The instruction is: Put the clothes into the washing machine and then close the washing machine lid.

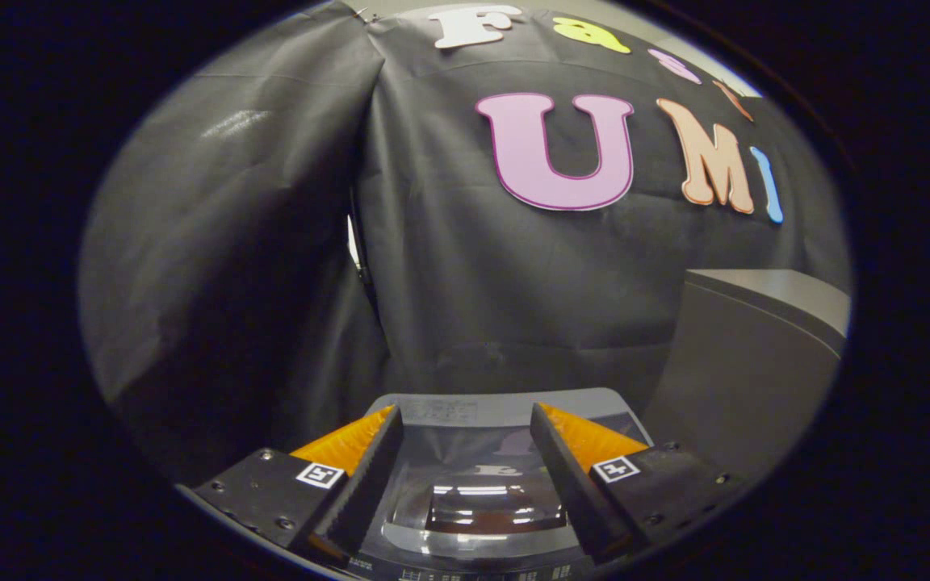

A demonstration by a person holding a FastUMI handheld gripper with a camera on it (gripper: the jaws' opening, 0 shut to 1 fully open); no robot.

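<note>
My gripper hangs open above the washing machine, with nothing between its fingers. Below and between the fingers lies the washing machine lid, a dark glossy panel with a grey rim; it lies flat and mirrors the booth wall and lights. The lid's far grey edge shows just beyond the fingertips. I see no clothes here.
A grey box-like cabinet stands right of the machine, close beside the right finger. Black cloth walls close off the space behind and to the left, meeting at a seam.
</note>
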